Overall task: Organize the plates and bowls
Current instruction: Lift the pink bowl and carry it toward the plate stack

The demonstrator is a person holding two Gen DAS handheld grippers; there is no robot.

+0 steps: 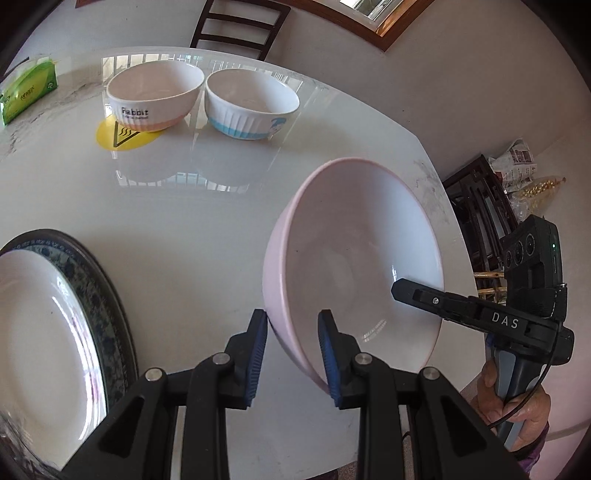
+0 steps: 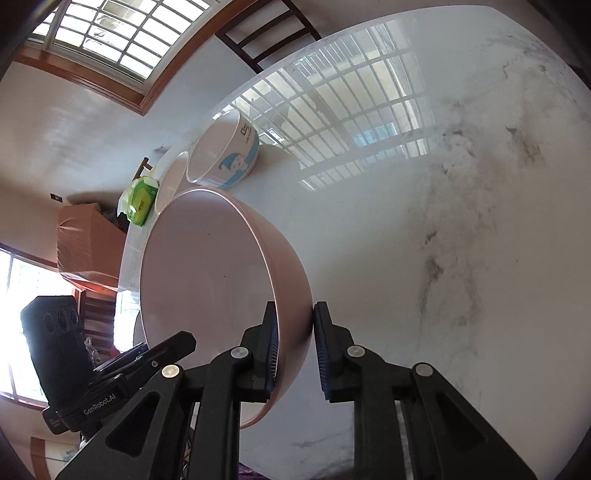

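Observation:
A large pink bowl (image 1: 351, 258) hangs tilted over the white table (image 1: 177, 206), held from both sides. My left gripper (image 1: 293, 350) is shut on the bowl's near rim, one blue pad outside the wall and one inside. In the right wrist view my right gripper (image 2: 295, 350) is shut on the opposite rim of the pink bowl (image 2: 207, 277). At the back stand a white bowl marked "Rabbit" (image 1: 155, 96) with a pink base and a white bowl with a blue base (image 1: 251, 107). A white plate with a dark blue patterned rim (image 1: 44, 332) lies at the lower left.
A green tissue pack (image 1: 29, 88) sits at the table's far left corner. A yellow round warning sticker (image 1: 122, 136) lies under the Rabbit bowl. A dark chair (image 1: 240, 26) stands behind the table. The table edge (image 1: 439, 206) runs just right of the pink bowl.

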